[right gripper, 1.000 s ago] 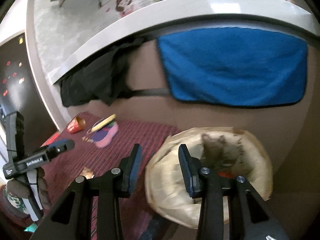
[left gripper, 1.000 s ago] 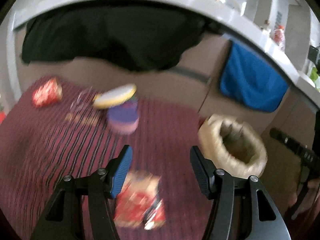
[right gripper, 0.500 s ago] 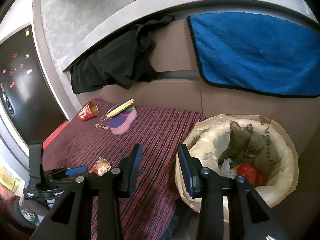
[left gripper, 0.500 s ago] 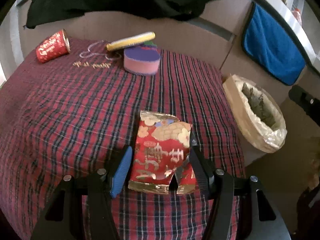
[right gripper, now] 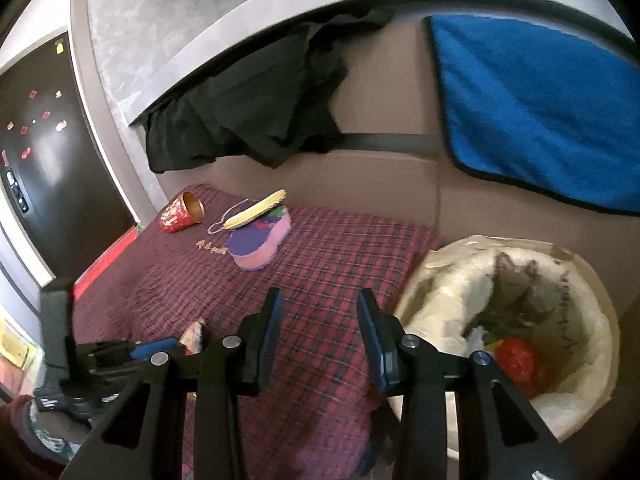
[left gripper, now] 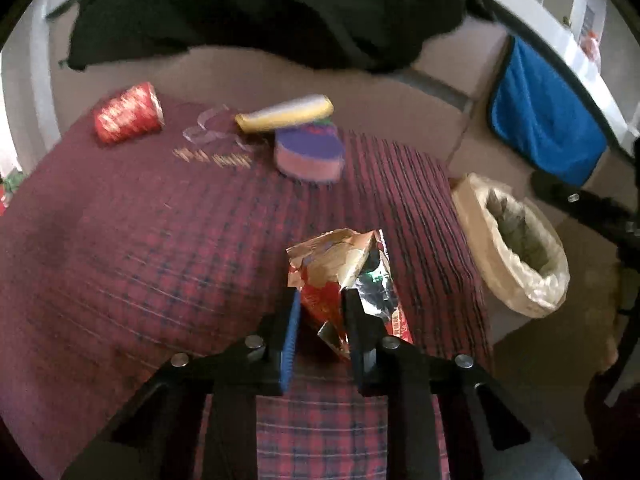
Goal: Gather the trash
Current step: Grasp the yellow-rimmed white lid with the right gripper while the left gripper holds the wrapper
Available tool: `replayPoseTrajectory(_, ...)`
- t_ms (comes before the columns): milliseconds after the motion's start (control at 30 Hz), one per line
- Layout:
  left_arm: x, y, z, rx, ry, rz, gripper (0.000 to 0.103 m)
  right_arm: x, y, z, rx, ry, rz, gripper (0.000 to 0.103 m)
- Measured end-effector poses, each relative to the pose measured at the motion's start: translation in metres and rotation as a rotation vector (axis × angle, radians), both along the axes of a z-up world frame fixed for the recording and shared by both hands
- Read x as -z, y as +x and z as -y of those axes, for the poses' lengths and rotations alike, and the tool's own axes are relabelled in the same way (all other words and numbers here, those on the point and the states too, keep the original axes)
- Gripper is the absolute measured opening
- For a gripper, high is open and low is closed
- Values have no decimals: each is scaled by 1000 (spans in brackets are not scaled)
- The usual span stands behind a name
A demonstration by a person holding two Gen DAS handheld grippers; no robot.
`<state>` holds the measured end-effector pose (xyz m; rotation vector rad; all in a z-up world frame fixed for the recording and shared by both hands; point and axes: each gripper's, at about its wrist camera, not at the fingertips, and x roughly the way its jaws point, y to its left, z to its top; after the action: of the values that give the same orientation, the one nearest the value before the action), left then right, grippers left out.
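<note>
left gripper [left gripper: 319, 300]: just closed, pinching snack wrapper [left gripper: 340, 276] | on plaid tablecloth [left gripper: 160, 248] | bin [left gripper: 516, 248] right

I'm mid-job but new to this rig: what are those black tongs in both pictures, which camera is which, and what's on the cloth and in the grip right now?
There is no robot arm here: a person holds a two-finger gripper in each hand, and each has a fisheye camera looking forward along its fingers.

The left wrist view shows the left gripper. Its jaws have just been closing, and its fingers now pinch a crumpled red and gold snack wrapper on the plaid tablecloth.

The right wrist view shows the right gripper, open with nothing between its fingers, hovering beside the lined trash bin, which already holds rubbish.

Further back on the cloth lie a tipped red cup, a purple and pink box with a yellow lid leaning on it, and some small bits I cannot identify.
</note>
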<state>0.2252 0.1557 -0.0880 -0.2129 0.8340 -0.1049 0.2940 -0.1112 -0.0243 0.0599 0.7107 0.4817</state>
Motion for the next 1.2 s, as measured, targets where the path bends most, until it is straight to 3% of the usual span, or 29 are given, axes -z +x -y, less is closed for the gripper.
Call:
replayPoseTrajectory(400,-32,-8,-112,-186,-39,119,22,13,83,-110,-107,-4,-77,36)
replayPoseTrajectory(667,-23,-8,-157,-274,-83,120,22,40,159,-169,5,-70,-97,36)
replayPoseTrajectory(800,-18,-8,-169,-292,-91,112,22,58,183,-176,63,1,-175,36)
replayPoseTrajectory(900,-17,-7,-173,-303,-97,111,22,61,183,-183,66,-10,-165,35)
replayPoseTrajectory(1067,-15,-6,-177,-321,-112,113,22,46,160,-205,-24,-71,-49,16)
replayPoseTrajectory(1200,-17,-9,-176,-324,-114,113,22,31,137,-217,-120,-80,-9,13)
